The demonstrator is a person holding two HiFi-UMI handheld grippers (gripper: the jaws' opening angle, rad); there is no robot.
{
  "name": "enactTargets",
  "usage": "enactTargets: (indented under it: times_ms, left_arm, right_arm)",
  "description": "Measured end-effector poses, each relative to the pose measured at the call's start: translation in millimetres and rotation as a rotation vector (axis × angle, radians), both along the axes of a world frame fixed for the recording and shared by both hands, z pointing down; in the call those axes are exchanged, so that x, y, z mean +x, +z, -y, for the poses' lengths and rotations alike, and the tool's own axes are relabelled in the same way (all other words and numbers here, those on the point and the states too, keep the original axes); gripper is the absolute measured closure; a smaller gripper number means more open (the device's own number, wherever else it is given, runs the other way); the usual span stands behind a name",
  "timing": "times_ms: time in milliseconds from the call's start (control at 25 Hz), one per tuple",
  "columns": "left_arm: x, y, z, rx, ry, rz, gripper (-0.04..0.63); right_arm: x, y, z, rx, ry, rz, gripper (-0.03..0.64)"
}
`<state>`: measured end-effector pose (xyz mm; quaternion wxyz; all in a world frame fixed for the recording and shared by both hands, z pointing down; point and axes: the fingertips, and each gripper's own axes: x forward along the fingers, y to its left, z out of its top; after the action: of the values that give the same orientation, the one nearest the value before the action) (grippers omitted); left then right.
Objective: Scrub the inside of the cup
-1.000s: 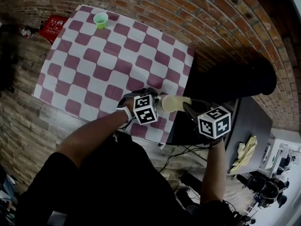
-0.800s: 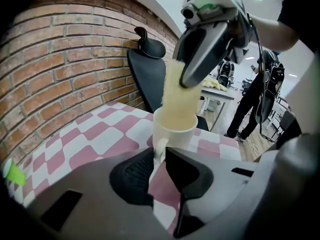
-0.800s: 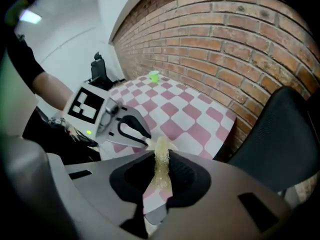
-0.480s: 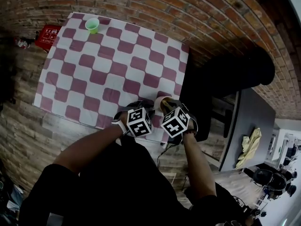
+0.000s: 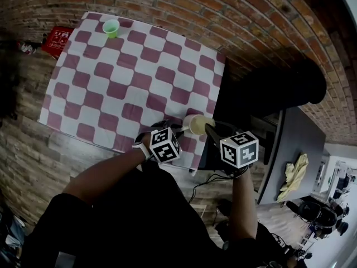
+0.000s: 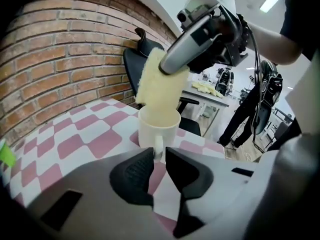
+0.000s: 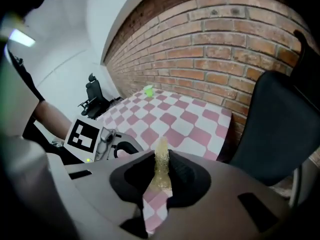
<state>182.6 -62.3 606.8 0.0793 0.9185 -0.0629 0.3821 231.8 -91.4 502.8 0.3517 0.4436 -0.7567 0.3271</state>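
In the left gripper view, the body of the left gripper [image 6: 159, 156] covers the base of the cup [image 6: 159, 126], and the lower part of the handle is lost between its jaws. The lower end of the sponge [image 6: 156, 86] lies behind the cup's rim, so its depth cannot be told. In the right gripper view, the right gripper [image 7: 161, 171] shows the sponge only edge-on between its jaws, and the cup is out of sight behind them. In the head view, the left gripper's marker cube [image 5: 165, 144] covers its jaws and the cup's handle. At the far corner of the surface, the green cup [image 5: 111, 27] is too small to show its contents.
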Motion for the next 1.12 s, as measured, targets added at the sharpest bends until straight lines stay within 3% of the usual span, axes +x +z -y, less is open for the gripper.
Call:
enactTargets:
  times_ms: [120,240,360,480,600,840,960,1120]
  left_arm:
    - [0,0,1,-0.004,-0.006,-0.003,0.511]
    - [-2,0,3,-0.008,-0.015,-0.004,0.511]
    - [-6,-6,5,-0.006,-0.006,-0.013,0.511]
    - [-20,-17,8,-0.007,-0.021,-0.039,0.511]
    - [-43,-37,27,0.012,-0.112,-0.100,0.511]
    - [-100,-117,100,0.240,-0.456,-0.297,0.514]
    - [-114,-152,109,0.296,-0.508,-0.355,0.515]
    - [-107,-187,91,0.330,-0.470,-0.487,0.520]
  right_arm:
    - [11,-12,4,0.049,-0.023,-0.107,0.540]
    - [8,13,-1,0.003,-0.066,-0.168,0.540]
    - [4,32,-3,-0.026,-0.051,-0.160,0.540]
    - [-1,16,-2,0.019,0.015,-0.075,0.540]
    - [-1,-14,-1,0.107,0.125,0.041,0.540]
    - [4,-72,-10,0.343,0.324,0.255,0.540]
    - [7,-97,-17,0.484,0.414,0.269,0.540]
    - [0,-120,-29,0.650,0.460,0.200,0.540]
